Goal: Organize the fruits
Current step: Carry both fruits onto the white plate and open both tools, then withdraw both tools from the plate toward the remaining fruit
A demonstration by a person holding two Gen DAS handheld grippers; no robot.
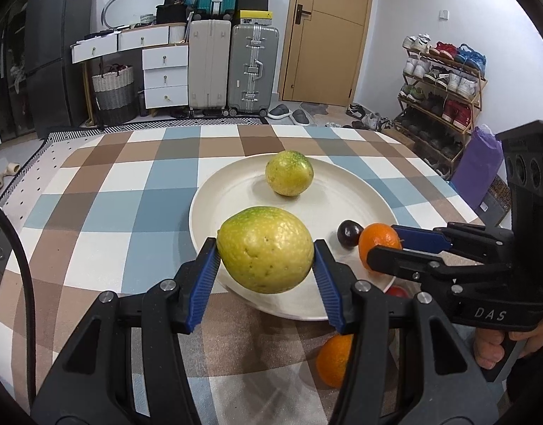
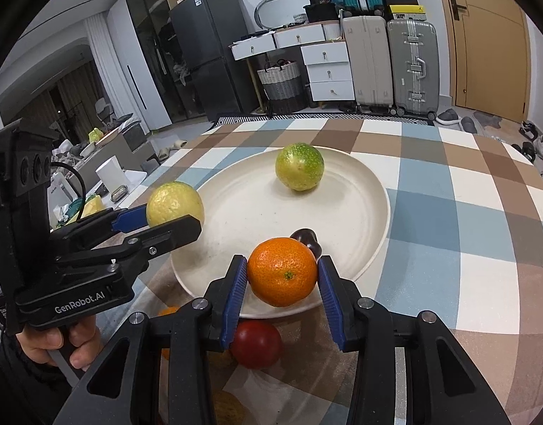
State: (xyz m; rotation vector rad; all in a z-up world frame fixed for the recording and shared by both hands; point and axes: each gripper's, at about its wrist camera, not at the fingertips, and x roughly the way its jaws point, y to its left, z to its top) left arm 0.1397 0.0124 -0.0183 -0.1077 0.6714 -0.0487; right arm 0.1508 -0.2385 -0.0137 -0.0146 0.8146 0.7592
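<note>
Left wrist view: the left gripper (image 1: pixel 266 258) is clamped on a large yellow-green citrus fruit (image 1: pixel 265 249), its blue pads pressing both flanks, and holds it above the near rim of the cream plate (image 1: pixel 236 184) on the checked tablecloth (image 1: pixel 105 191). A second yellow-green fruit (image 1: pixel 289 173) already sits toward the far side of the plate, and a small dark fruit (image 1: pixel 349 234), perhaps a plum, lies on its right part. From the right, the right gripper (image 1: pixel 381 244) reaches in, clenched around a mandarin (image 1: pixel 378 244). Another orange fruit (image 1: pixel 333 361) waits on the cloth below the plate, and a sliver of something red (image 1: pixel 397 291) peeks out beside the rim.

Right wrist view: the right gripper grasps the mandarin firmly over the plate's near edge, the dark fruit just behind it. A red fruit (image 2: pixel 256 343), apparently a tomato or apple, rests on the cloth under the jaws, off the plate. The left gripper carries its fruit at the plate's left rim.

By my reading, two fruits are plated, two are about to be set down, and at least two remain to collect.
</note>
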